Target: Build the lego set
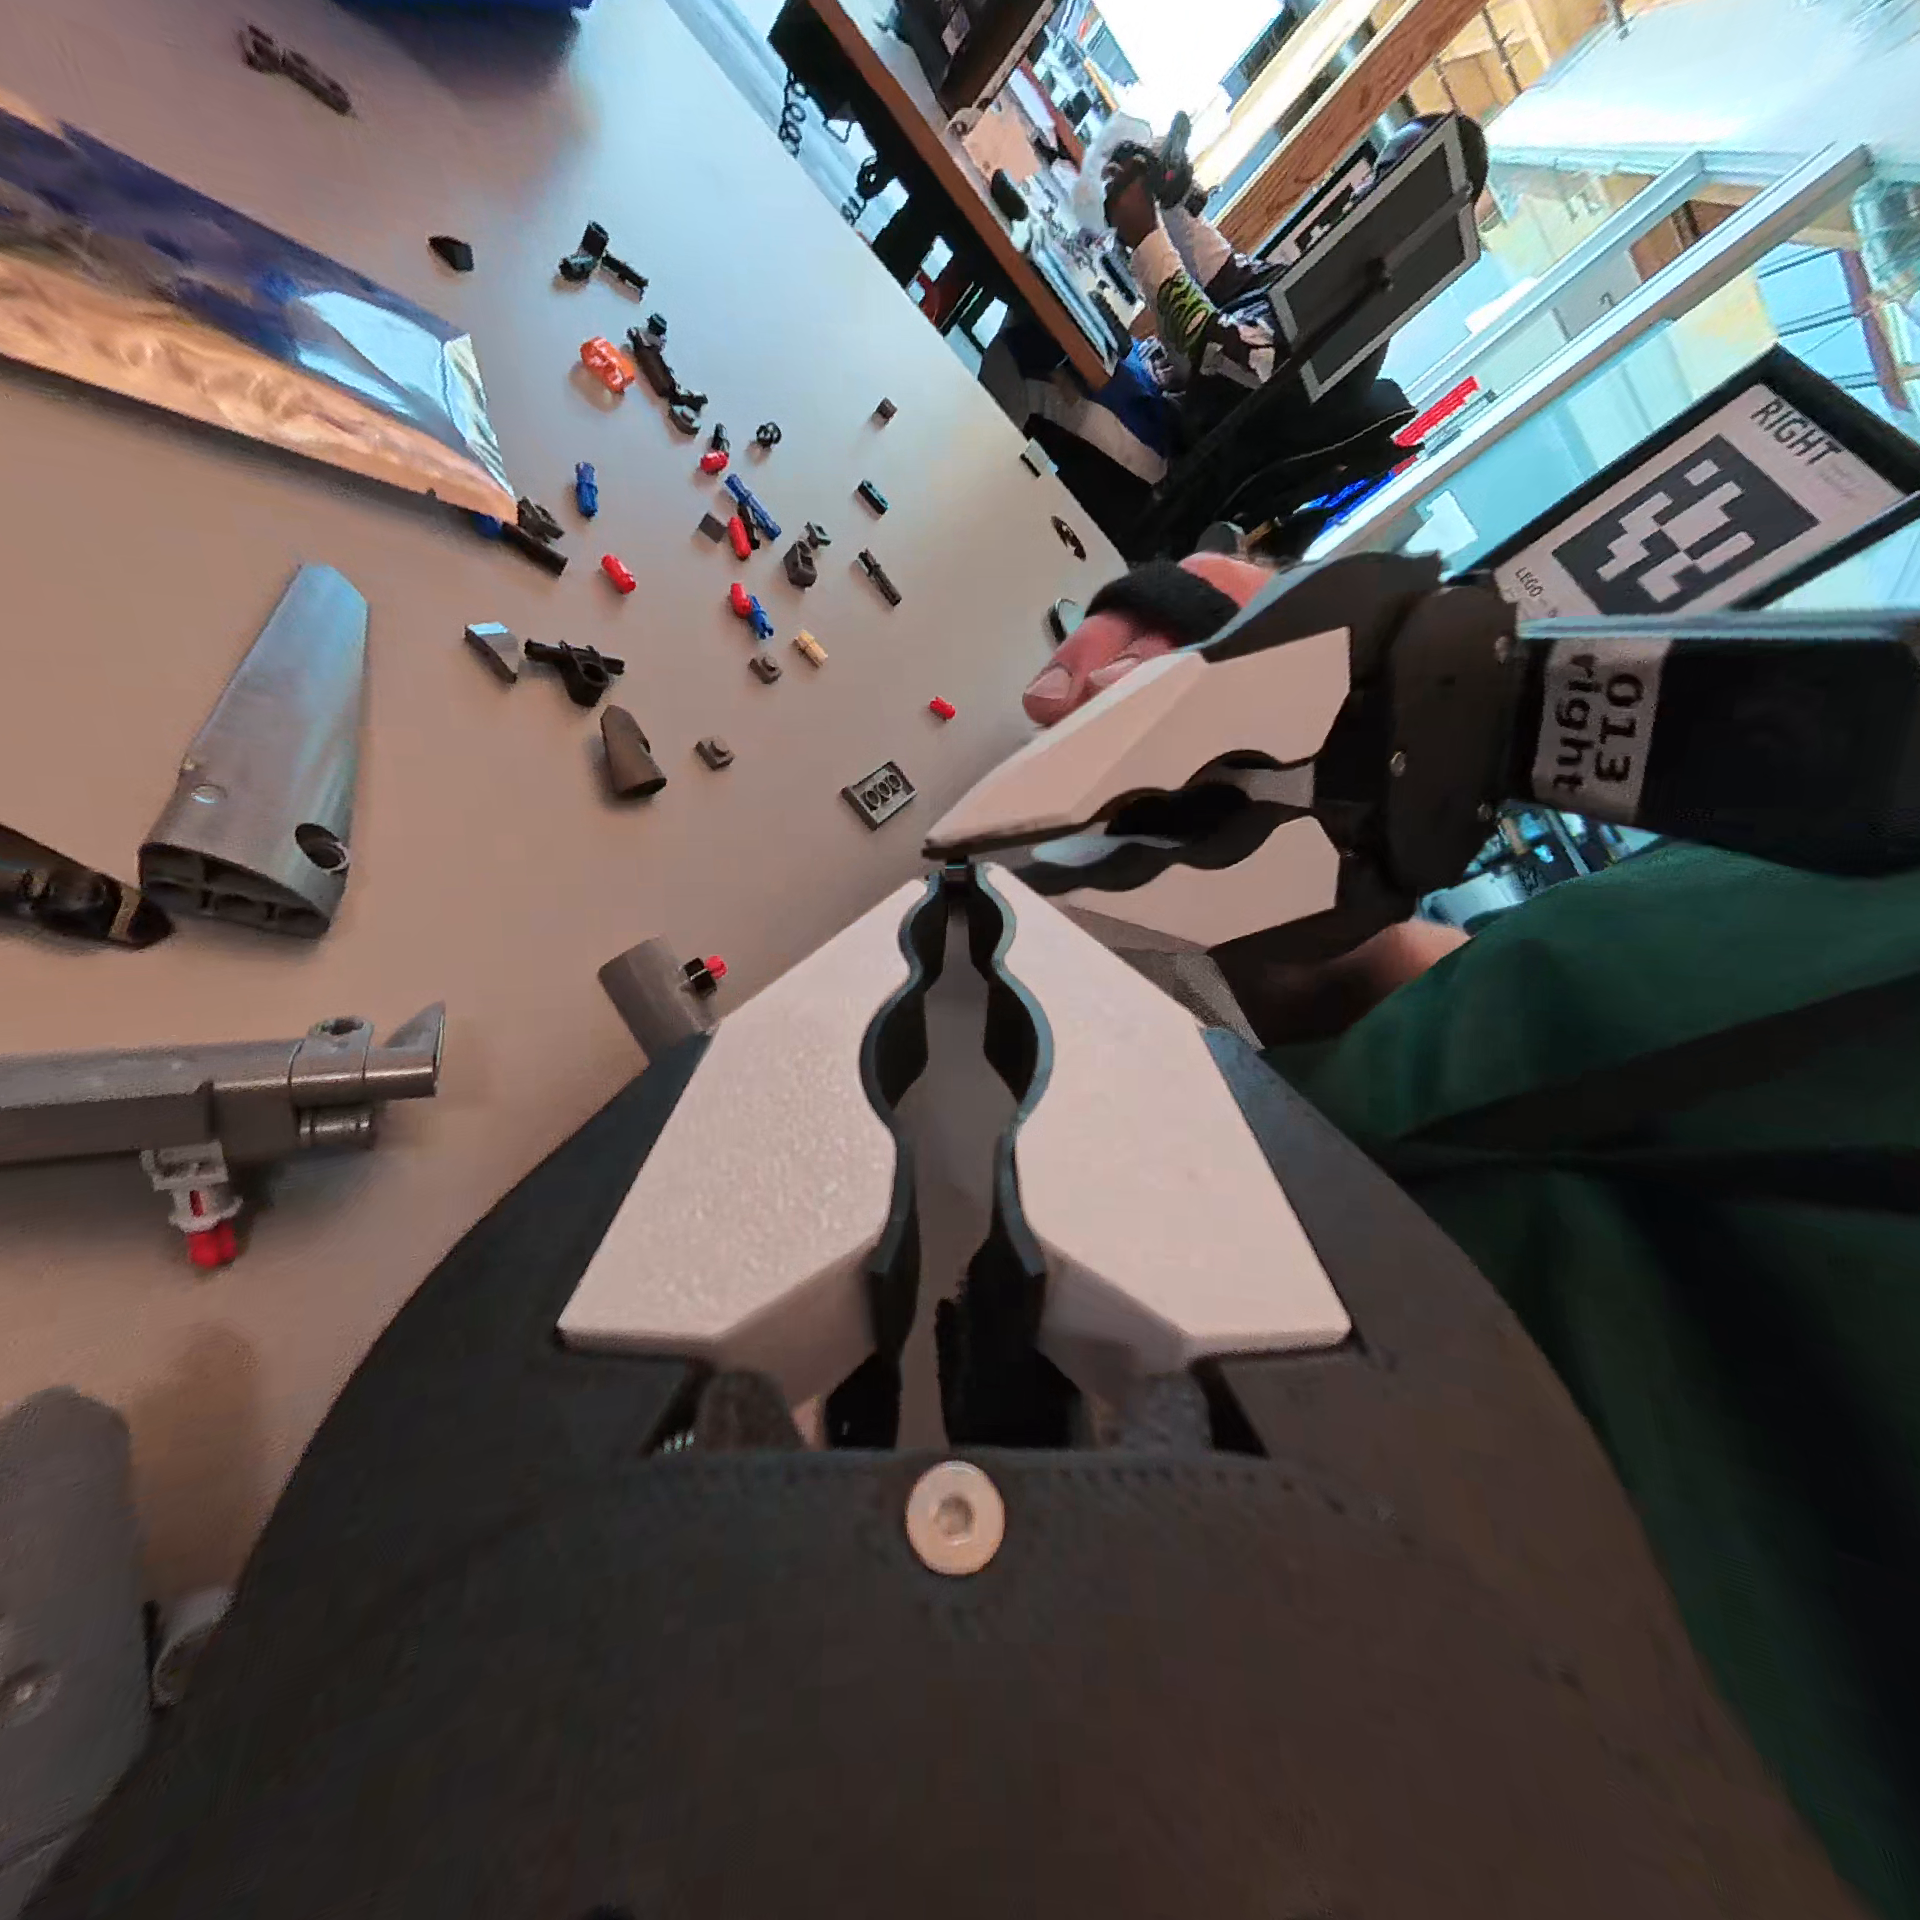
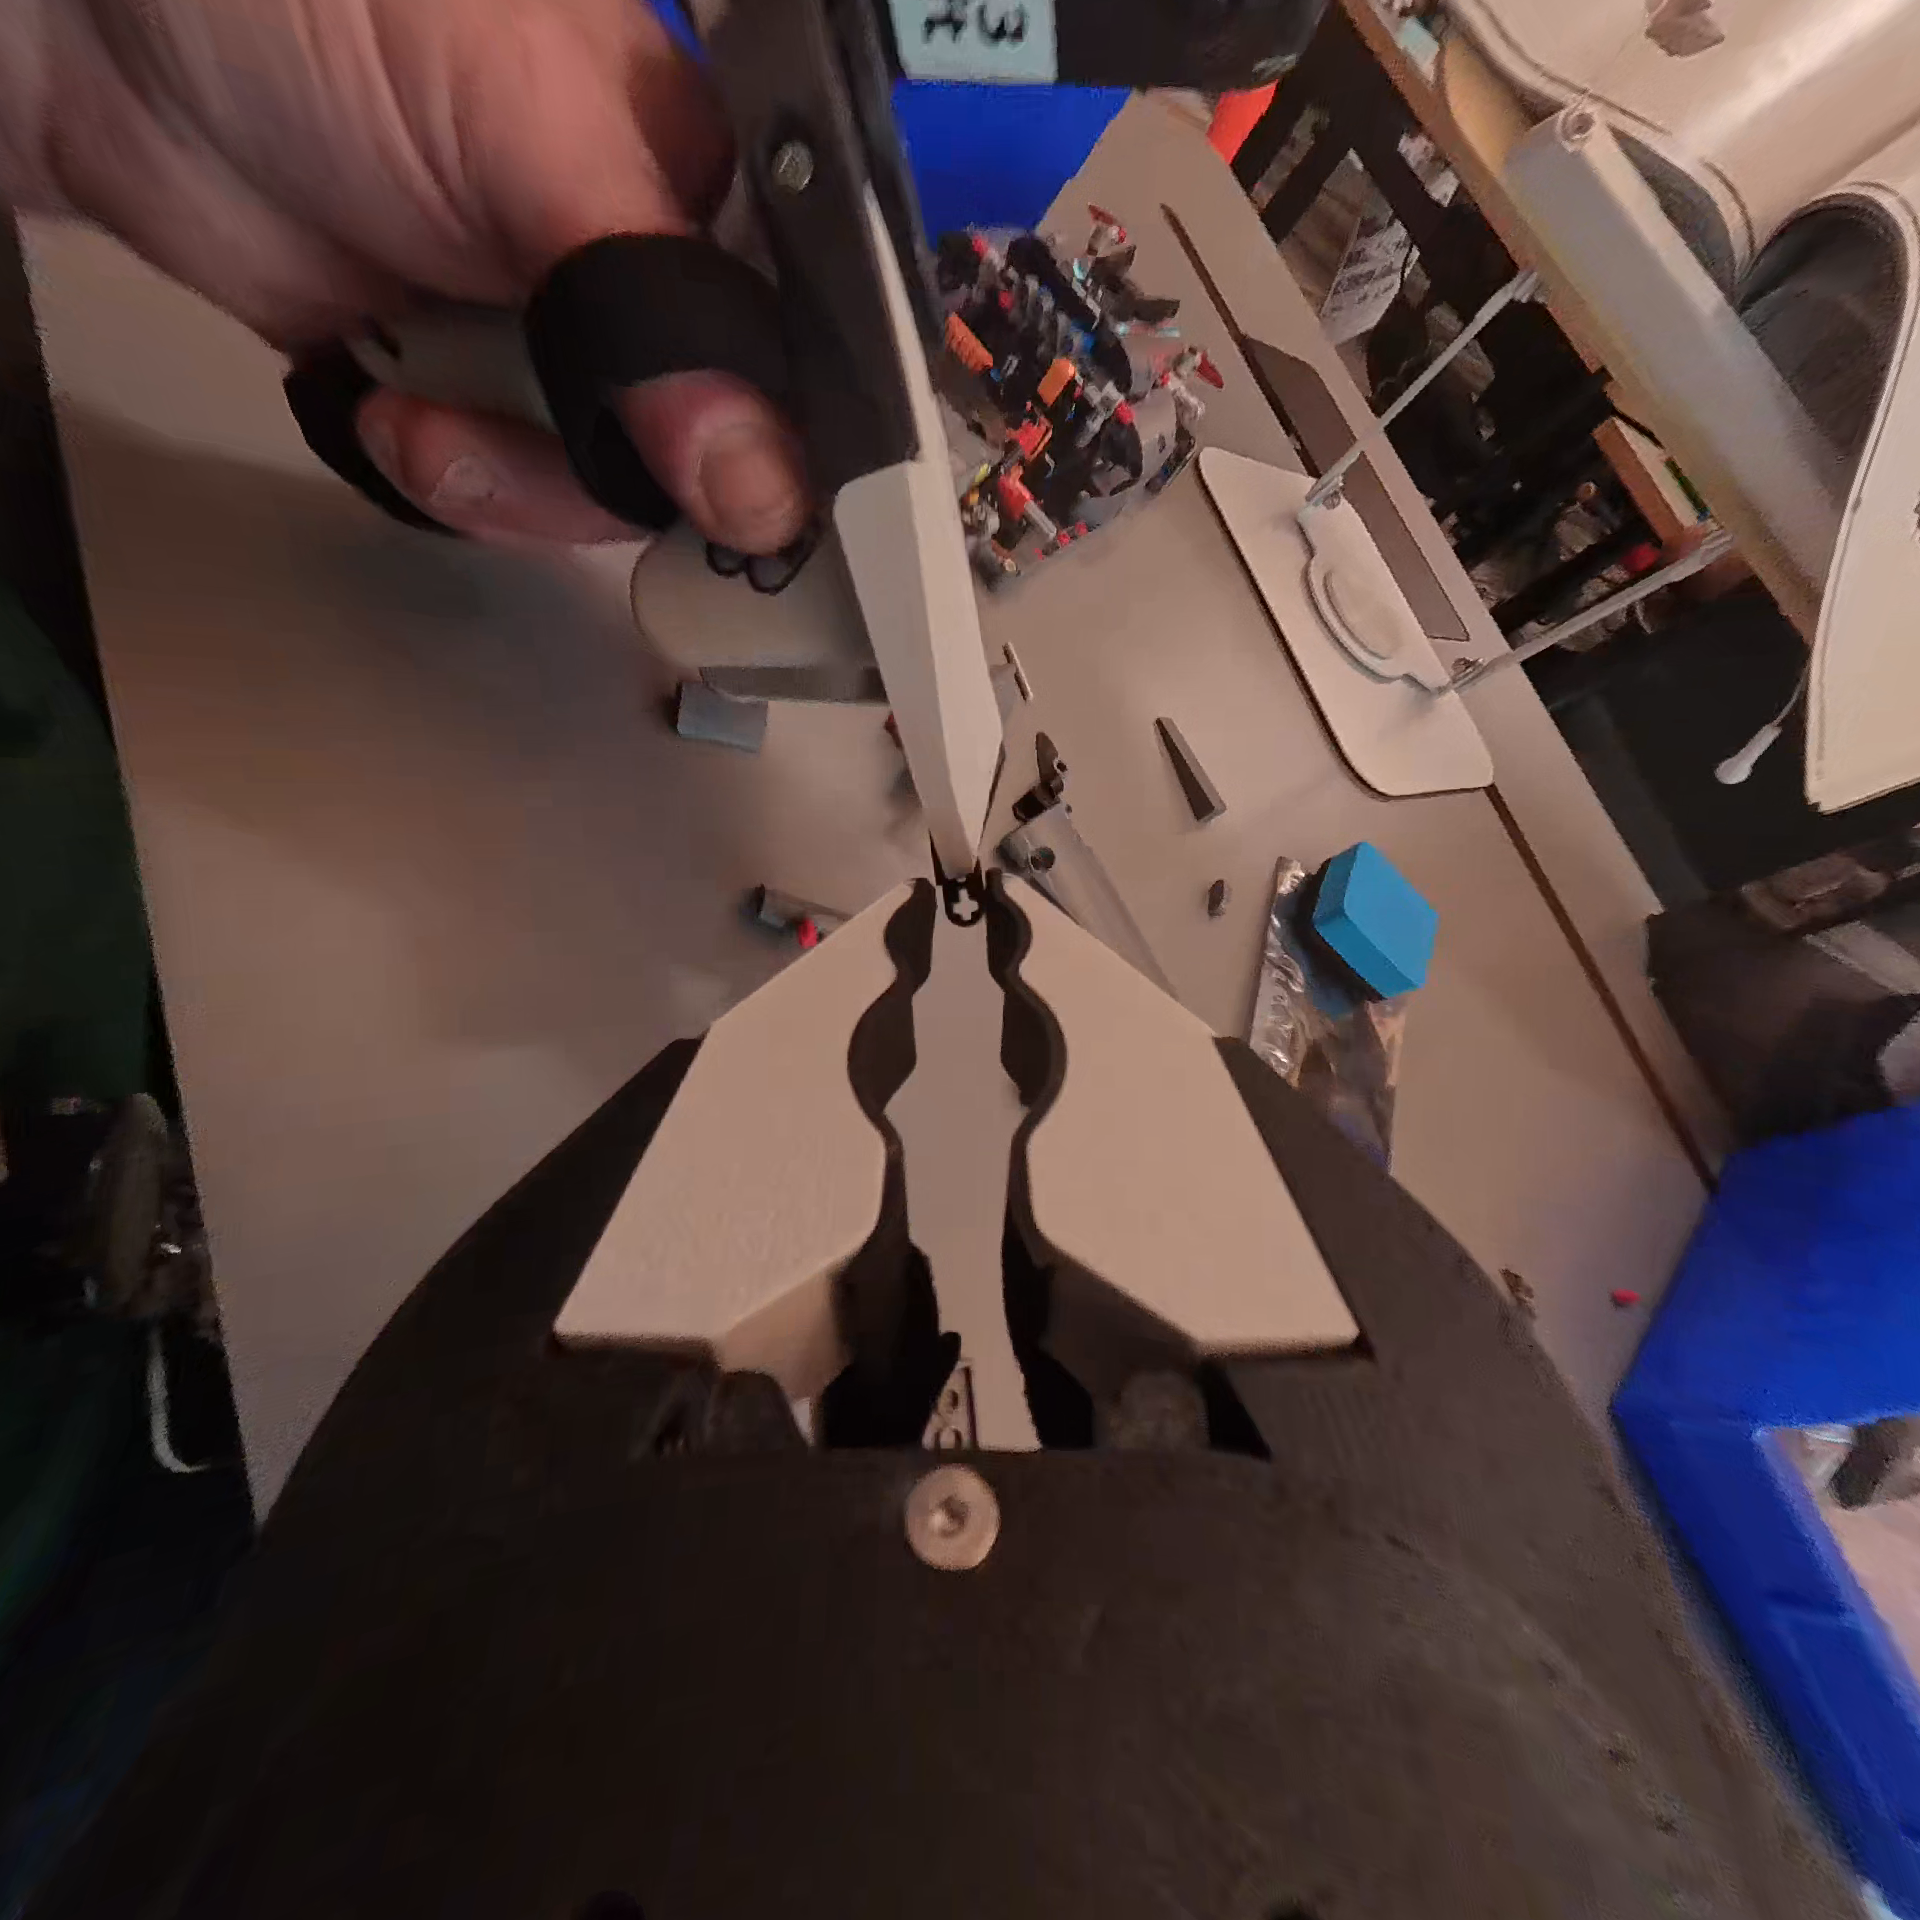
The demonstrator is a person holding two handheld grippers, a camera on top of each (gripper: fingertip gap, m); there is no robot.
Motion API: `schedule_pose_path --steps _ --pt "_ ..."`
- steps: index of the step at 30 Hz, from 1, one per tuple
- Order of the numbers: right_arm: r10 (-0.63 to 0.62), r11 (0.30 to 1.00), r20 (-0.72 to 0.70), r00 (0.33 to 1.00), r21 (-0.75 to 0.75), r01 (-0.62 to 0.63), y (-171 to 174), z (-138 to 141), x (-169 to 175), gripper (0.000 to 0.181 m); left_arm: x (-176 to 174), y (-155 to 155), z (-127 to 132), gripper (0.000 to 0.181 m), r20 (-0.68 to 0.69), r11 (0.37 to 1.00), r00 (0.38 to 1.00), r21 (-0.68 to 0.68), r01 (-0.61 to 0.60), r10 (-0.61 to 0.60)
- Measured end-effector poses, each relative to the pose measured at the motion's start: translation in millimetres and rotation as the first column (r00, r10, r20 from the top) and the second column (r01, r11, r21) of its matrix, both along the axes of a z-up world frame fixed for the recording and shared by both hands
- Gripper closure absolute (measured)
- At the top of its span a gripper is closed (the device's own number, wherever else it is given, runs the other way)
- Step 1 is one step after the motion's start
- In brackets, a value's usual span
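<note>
Both tongs meet tip to tip above the pale table (image 1: pixel 935 582), pinching one small black lego pin (image 2: pixel 958 902): left gripper (image 1: pixel 954 883) narrow on it, right gripper (image 2: pixel 956 896) likewise. Only the right wrist view shows its cross-shaped end; only the left shows scattered red, blue and grey loose bricks (image 1: pixel 727 520) far left.

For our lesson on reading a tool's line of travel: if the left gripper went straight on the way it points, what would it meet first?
The right gripper: its tips sit directly ahead of the left gripper, both pinching a small black piece. Contact looks immediate, though depth is unclear.
</note>
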State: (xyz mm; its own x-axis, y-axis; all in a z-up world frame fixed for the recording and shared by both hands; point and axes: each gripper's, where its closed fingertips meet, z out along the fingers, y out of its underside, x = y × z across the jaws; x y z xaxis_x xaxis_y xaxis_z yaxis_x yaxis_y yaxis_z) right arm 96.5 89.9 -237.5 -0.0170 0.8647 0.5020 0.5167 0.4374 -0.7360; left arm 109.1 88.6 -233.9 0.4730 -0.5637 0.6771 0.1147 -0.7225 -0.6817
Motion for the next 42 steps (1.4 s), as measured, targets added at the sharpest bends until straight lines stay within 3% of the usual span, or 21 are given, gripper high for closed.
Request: schedule_pose_path --steps 3,5,7,10,13,17,24,28,31,39,42 --pt "-0.001 0.998 0.050 0.999 0.069 -0.002 1 -5 1 0.173 1 0 -4 0.180 -0.021 1.000 1.000 -0.027 0.000 0.000" --pt "-0.012 1.000 0.030 0.999 -0.020 0.013 2 -7 1 0.175 0 2 -7 0.178 -0.089 0.999 0.996 0.020 -0.027 0.029" --pt "-0.053 0.990 0.062 0.997 -0.128 0.060 10 -20 5 0.176 -8 3 -17 0.161 -0.247 0.996 0.967 0.076 -0.050 0.068" --pt "-0.070 0.943 0.070 0.995 -0.321 0.089 12 -36 7 0.176 -15 0 -39 0.149 -0.492 0.988 0.866 0.151 -0.014 0.088" --pt "-0.081 0.914 0.098 0.992 -0.391 0.113 14 -47 7 0.176 -15 -3 -60 0.138 -0.642 0.979 0.759 0.200 0.033 0.106" --pt "-0.085 0.881 0.109 0.990 -0.456 0.126 12 -54 2 0.176 -20 1 -71 0.151 -0.709 0.972 0.686 0.236 0.007 0.167" --pt "-0.101 0.857 0.121 0.987 -0.493 0.149 17 -57 -3 0.176 -17 10 -71 0.162 -0.700 0.970 0.689 0.244 -0.014 0.186" --pt "-0.110 0.841 0.116 0.987 -0.518 0.155 21 -57 -2 0.176 -16 9 -67 0.165 -0.599 0.980 0.783 0.186 -0.070 0.170" --pt "-0.105 0.843 0.112 0.988 -0.518 0.149 20 -56 -5 0.176 -18 9 -66 0.167 -0.561 0.982 0.811 0.164 -0.089 0.167" --pt "-0.130 0.821 0.125 0.984 -0.543 0.177 23 -55 -9 0.176 -19 11 -65 0.168 -0.554 0.984 0.818 0.162 -0.080 0.157" --pt "-0.131 0.842 0.151 0.980 -0.504 0.190 24 -55 -9 0.176 -19 11 -65 0.168 -0.561 0.983 0.813 0.167 -0.070 0.153"
